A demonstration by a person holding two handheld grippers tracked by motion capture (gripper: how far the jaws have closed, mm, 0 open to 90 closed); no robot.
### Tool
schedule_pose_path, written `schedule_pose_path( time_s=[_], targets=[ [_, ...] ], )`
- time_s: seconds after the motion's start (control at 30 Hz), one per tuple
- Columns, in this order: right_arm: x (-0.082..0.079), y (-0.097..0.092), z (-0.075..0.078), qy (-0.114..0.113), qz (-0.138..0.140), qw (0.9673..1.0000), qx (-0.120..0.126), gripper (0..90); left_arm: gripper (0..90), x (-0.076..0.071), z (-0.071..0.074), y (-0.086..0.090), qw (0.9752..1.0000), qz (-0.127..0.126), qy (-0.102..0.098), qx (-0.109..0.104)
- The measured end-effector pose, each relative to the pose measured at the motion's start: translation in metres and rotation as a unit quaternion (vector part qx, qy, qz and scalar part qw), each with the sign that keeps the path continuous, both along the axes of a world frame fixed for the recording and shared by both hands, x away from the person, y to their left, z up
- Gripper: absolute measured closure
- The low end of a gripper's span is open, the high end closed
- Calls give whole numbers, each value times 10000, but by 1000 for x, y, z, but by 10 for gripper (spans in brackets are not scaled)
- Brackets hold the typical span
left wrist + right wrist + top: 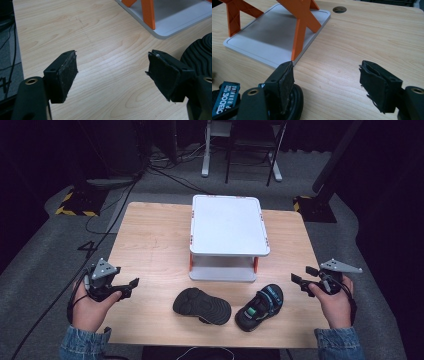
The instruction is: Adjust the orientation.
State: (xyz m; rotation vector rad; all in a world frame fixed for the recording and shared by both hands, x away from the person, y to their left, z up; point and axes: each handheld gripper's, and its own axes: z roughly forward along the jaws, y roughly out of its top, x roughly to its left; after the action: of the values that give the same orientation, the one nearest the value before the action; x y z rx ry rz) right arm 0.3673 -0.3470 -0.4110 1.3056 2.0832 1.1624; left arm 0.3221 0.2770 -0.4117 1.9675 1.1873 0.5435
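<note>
Two black sandals lie near the table's front edge. One sandal is flipped sole-up at centre; its ribbed sole shows at the right of the left gripper view. The other sandal rests upright with teal straps, and its strap appears at the lower left of the right gripper view. A white two-level rack with orange legs stands behind them. My left gripper is open over bare wood left of the sandals. My right gripper is open just right of the strapped sandal. Both hold nothing.
The wooden table has free room left and right of the rack. A round cable hole sits in the tabletop beyond the rack's lower shelf. Cables and chair legs lie on the grey floor behind the table.
</note>
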Motion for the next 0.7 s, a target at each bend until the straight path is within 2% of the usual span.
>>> schedule_pose_path(
  time_s=[0.17, 0.2, 0.3, 0.37, 0.4, 0.43, 0.47, 0.5, 0.53, 0.57, 0.63, 0.67, 0.7],
  targets=[
    [-1, 2, 1, 5, 23, 10000, 12, 281, 237, -2, 3, -7, 9999, -96, -35, -120],
    [-1, 3, 1, -4, 21, 10000, 27, 281, 241, -4, 5, -13, 9996, -207, -64, -193],
    [-1, 2, 2, -6, 24, 10000, 19, 282, 246, -6, 7, -20, 9992, -335, -87, -198],
    [-2, 2, 2, -2, 25, 10000, 12, 282, 246, -8, 8, -31, 9981, -554, -77, -243],
    [-2, 2, 2, 0, 20, 10000, 21, 282, 253, -9, 9, -38, 9970, -701, -56, -335],
    [-3, 3, 2, 16, 10, 10000, 31, 282, 270, -9, 9, -42, 9961, -821, -76, -329],
    [-4, 3, 3, 15, 7, 10000, 22, 282, 273, -11, 9, -56, 9936, -1055, -62, -399],
    [-4, 3, 3, 15, 7, 10000, 22, 282, 274, -11, 9, -56, 9936, -1055, -62, -399],
    [-5, 2, 2, 7, 25, 10000, 40, 282, 275, -12, 9, -69, 9906, -1305, -61, -409],
    [-5, 2, 2, 7, 25, 10000, 40, 282, 274, -12, 9, -69, 9906, -1305, -61, -409],
    [-6, -1, 2, 47, -13, 10000, 63, 282, 271, -14, 7, -82, 9868, -1570, -59, -403],
    [-7, -1, 2, 45, -13, 10000, 55, 282, 268, -16, 4, -97, 9821, -1842, -47, -385],
    [-7, -1, 2, 45, -13, 10000, 55, 282, 268, -16, 4, -97, 9821, -1842, -47, -385]
  ],
)
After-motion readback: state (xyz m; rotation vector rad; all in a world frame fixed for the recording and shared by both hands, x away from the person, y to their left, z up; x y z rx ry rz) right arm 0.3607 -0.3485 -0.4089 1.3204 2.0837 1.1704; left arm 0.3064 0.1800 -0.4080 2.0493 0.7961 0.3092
